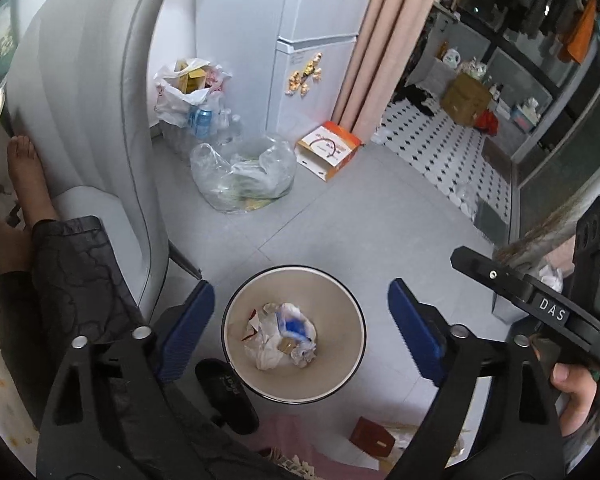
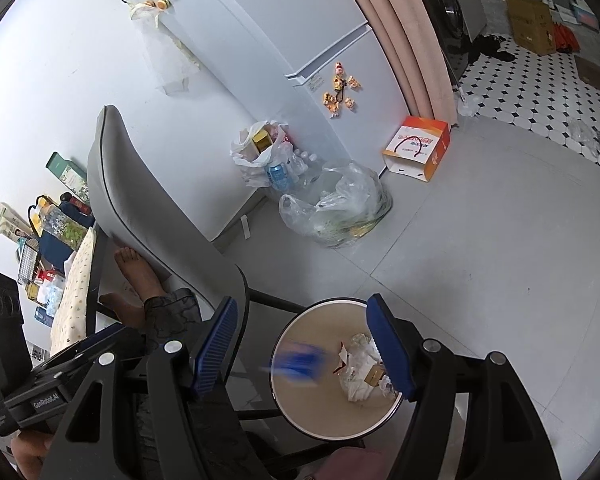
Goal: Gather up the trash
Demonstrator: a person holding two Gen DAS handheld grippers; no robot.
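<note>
Left gripper (image 1: 300, 320) directly above bin (image 1: 236, 320), jaws spread wide, nothing between them. Crumpled trash (image 1: 280, 336) at bin bottom, straight below. Right gripper (image 2: 304, 352) over bin's near rim, jaws released; blue scrap (image 2: 298, 364) blurred inside the bin mouth.

Both tools are black frames with round silver screws and ribbed blue pads on the jaws: the left gripper (image 1: 300, 330) and the right gripper (image 2: 304, 354). One black body carries white letters "DAS". The person wears dark patterned trousers (image 1: 76, 264), feet bare.
</note>
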